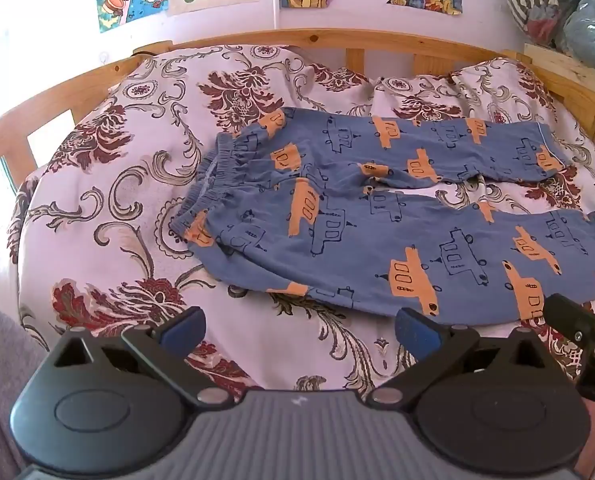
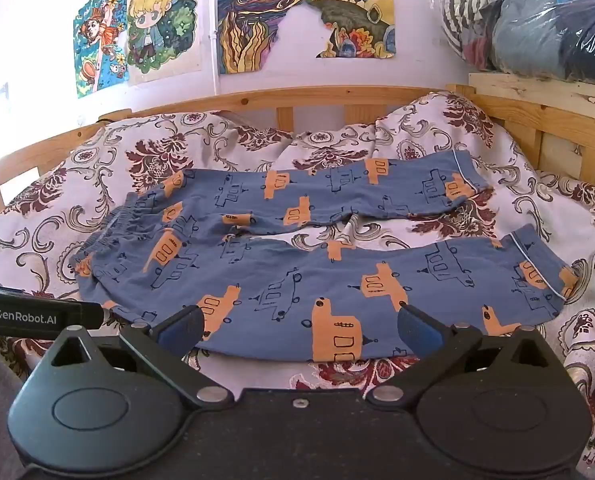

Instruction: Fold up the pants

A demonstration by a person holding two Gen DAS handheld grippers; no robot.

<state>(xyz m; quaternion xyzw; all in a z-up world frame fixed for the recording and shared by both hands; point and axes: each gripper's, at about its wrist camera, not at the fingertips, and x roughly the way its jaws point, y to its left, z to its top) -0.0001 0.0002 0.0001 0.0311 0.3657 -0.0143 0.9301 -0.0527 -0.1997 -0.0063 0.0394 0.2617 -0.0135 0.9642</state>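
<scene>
Pants (image 1: pixel 377 216), blue with orange and outlined boat prints, lie spread flat on a floral bedspread (image 1: pixel 109 184) in the left wrist view, waistband to the left and both legs running right, slightly apart. The left gripper (image 1: pixel 299 326) hovers just short of the near leg, its blue-tipped fingers spread wide, holding nothing. In the right wrist view, the right gripper (image 2: pixel 299 322) is likewise wide open and empty above the near leg's lower edge, with the wooden bed frame (image 2: pixel 321 98) behind.
</scene>
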